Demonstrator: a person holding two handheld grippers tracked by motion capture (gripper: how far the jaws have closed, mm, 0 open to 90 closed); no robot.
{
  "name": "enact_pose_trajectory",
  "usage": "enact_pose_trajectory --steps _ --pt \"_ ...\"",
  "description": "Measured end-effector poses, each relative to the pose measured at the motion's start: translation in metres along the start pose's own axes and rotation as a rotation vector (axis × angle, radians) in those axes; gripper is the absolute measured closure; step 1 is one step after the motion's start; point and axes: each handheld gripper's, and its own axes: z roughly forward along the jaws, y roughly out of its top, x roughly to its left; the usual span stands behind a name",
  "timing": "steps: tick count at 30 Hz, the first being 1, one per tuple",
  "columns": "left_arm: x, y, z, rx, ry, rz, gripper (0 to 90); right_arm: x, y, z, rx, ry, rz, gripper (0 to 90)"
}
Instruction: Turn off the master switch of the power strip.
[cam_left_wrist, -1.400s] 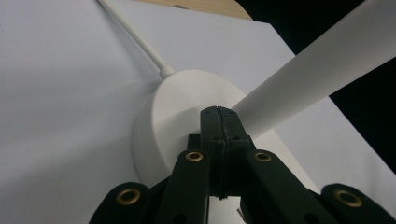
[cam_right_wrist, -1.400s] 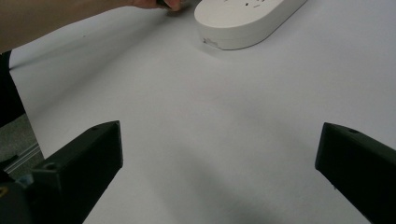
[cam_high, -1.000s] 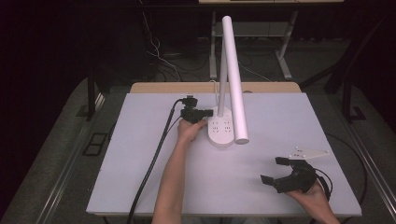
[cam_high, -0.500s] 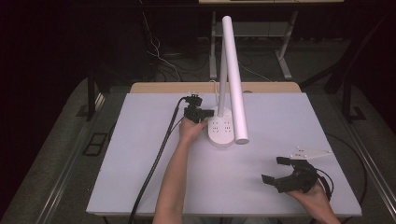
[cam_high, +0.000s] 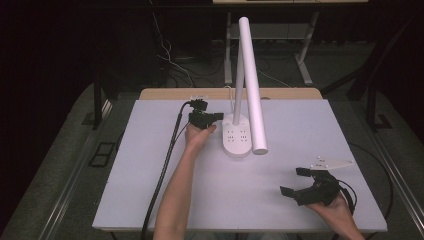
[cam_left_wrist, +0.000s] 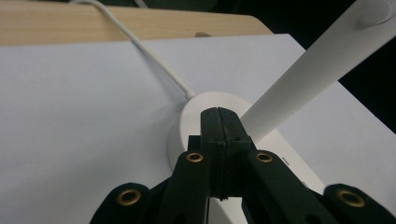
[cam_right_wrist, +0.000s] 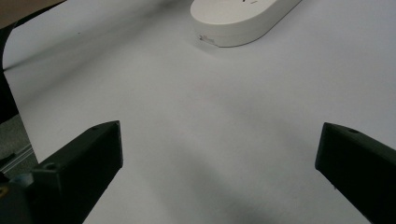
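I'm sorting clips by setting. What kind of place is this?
Probably a lab or recording workspace: a white-topped table with a white desk lamp, loose cables on a dark floor behind, and bare desk legs.

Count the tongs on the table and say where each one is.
2. The left tongs, shut, sit at the far left of the desk lamp's base. The right tongs, open, hover near the table's front right corner.

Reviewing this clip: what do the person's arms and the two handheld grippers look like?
Both forearms are bare, no sleeves in sight. The left gripper is black with brass-coloured screws and a thick black cable. The right gripper is black too, with blocky jaws, a thin dark cable and a grey three-cornered plate on top.
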Motion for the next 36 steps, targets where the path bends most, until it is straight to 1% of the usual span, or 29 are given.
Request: enact_pose_trajectory --steps 2,4,6,8,11,13,15,19,20,22,24,25,28,30,32,36 --pt "-0.001 0.002 -0.007 -0.013 0.002 -0.002 89.8 -0.001 0.000 0.000 -0.001 0.000 -0.002 0.3" --pt "-0.002 0.003 -0.013 -0.004 0.011 0.022 89.7 0.000 0.000 0.000 0.001 -0.001 -0.001 0.3" --pt "-0.003 0.004 -0.020 -0.010 0.012 0.033 88.3 -0.001 0.000 0.000 0.001 -0.003 -0.004 0.3" --pt "-0.004 0.004 -0.026 -0.011 0.008 0.041 85.5 -0.001 0.000 0.001 0.003 -0.004 -0.007 0.3" --pt "-0.004 0.003 -0.036 -0.008 0.006 0.070 84.0 -0.001 0.000 0.001 0.004 -0.005 -0.009 0.3" --pt "-0.003 0.001 -0.043 -0.011 0.003 0.073 82.9 -0.001 0.000 0.001 0.004 -0.005 -0.012 0.3" --pt "-0.003 0.000 -0.050 -0.024 0.002 0.063 81.9 -0.001 0.000 0.001 0.004 -0.005 -0.012 0.3" --pt "-0.001 -0.004 -0.066 -0.032 -0.002 0.075 78.1 -0.001 0.000 0.001 0.003 -0.005 -0.012 0.3" --pt "-0.001 -0.005 -0.070 -0.031 -0.004 0.075 76.0 -0.001 0.000 0.001 0.005 -0.005 -0.012 0.3" --pt "0.000 -0.007 -0.077 -0.033 -0.020 0.057 71.6 -0.001 0.000 0.001 0.005 -0.005 -0.013 0.3" --pt "0.001 -0.009 -0.083 -0.035 -0.031 0.058 67.6 -0.001 0.000 0.001 0.005 -0.005 -0.014 0.3" --pt "0.001 -0.011 -0.087 -0.040 -0.038 0.051 65.4 -0.001 0.000 0.001 0.006 -0.006 -0.013 0.3" --pt "-0.001 -0.014 -0.096 -0.039 -0.039 0.066 57.0 -0.001 0.000 0.001 0.003 -0.006 -0.013 0.2" --pt "-0.002 -0.016 -0.103 -0.037 -0.032 0.074 50.5 -0.001 0.000 0.001 0.003 -0.005 -0.012 0.3" --pt "-0.004 -0.019 -0.109 -0.039 -0.036 0.082 45.2 -0.001 0.000 0.001 0.002 -0.006 -0.014 0.2" --pt "-0.009 -0.025 -0.121 -0.029 -0.038 0.114 24.2 -0.001 0.000 0.001 0.003 -0.006 -0.016 0.2"
